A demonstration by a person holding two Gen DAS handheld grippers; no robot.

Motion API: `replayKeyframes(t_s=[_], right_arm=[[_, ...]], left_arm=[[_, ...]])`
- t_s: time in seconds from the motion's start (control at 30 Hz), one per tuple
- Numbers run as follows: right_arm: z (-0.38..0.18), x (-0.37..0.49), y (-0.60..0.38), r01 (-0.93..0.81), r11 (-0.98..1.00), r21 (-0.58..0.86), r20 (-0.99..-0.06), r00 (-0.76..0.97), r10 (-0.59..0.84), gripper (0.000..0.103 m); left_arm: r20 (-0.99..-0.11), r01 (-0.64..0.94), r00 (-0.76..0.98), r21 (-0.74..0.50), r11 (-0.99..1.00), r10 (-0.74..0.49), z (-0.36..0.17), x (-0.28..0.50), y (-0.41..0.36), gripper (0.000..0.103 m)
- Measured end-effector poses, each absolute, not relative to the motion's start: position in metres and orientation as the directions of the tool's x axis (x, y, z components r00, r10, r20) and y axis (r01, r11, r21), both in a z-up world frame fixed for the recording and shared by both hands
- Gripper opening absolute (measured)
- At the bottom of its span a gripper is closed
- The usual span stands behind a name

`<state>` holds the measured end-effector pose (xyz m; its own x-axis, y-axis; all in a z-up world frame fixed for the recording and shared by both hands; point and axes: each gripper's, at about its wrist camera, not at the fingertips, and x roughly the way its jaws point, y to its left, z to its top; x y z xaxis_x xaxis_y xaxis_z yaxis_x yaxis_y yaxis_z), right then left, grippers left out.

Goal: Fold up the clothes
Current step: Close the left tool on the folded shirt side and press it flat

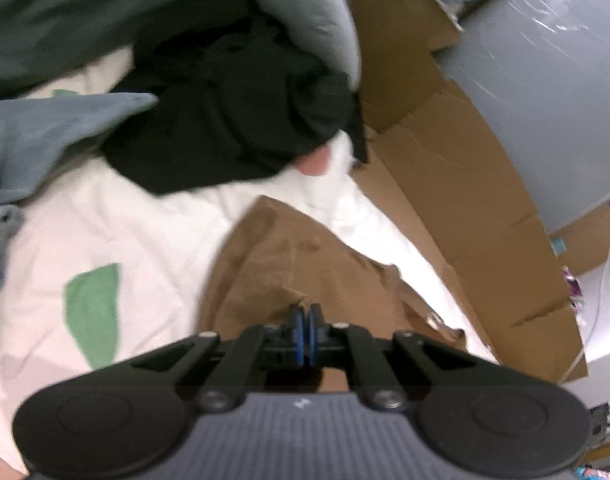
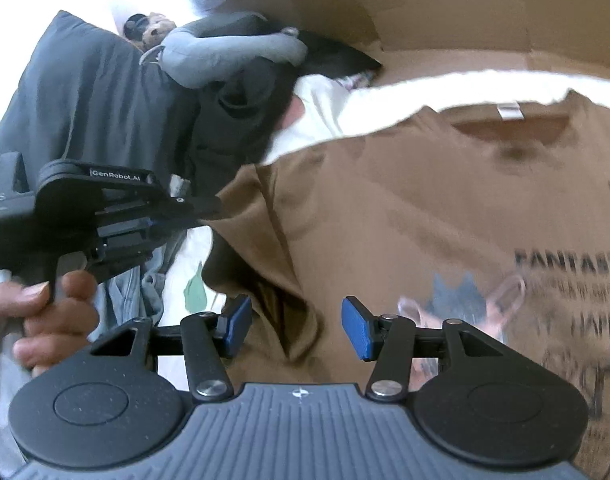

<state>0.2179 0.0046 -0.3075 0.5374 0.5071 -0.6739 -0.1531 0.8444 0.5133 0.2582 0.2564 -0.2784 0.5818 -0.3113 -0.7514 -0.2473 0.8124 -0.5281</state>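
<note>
From the left wrist, the left gripper (image 1: 305, 314) has its blue pads pinched tight on the sleeve edge of the brown T-shirt (image 1: 281, 264), which lies on the white bedding (image 1: 153, 232) beside a black garment (image 1: 233, 120). Over to the right wrist: the right gripper (image 2: 297, 326) hangs with jaws half apart, nothing between them, above the shirt, front up, print showing. By my read, the fold's barely begun: one sleeve gripped, body still spread, other clothes waiting.
</note>
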Motion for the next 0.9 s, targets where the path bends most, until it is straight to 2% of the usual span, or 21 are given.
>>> replayKeyframes(t_s=[0.53, 0.7, 0.77, 0.9], right_arm=[[-0.341, 0.26, -0.011, -0.096, 0.855, 0.51, -0.699, 0.532, 0.478, 0.057], [-0.354, 0.269, -0.016, -0.074, 0.856, 0.511, -0.709, 0.527, 0.469, 0.057], [-0.358, 0.273, -0.018, -0.066, 0.856, 0.513, -0.71, 0.527, 0.466, 0.057], [-0.364, 0.281, -0.021, -0.056, 0.854, 0.517, -0.709, 0.531, 0.464, 0.057]], left_arm=[[-0.786, -0.184, 0.495, -0.512, 0.839, -0.371, -0.306, 0.312, 0.195, 0.004], [-0.801, -0.191, 0.482, -0.492, 0.849, -0.356, -0.31, 0.319, 0.189, 0.015], [-0.795, -0.203, 0.501, -0.492, 0.847, -0.342, -0.304, 0.317, 0.197, 0.025], [-0.792, -0.215, 0.556, -0.429, 0.878, -0.251, -0.29, 0.315, 0.216, 0.032]])
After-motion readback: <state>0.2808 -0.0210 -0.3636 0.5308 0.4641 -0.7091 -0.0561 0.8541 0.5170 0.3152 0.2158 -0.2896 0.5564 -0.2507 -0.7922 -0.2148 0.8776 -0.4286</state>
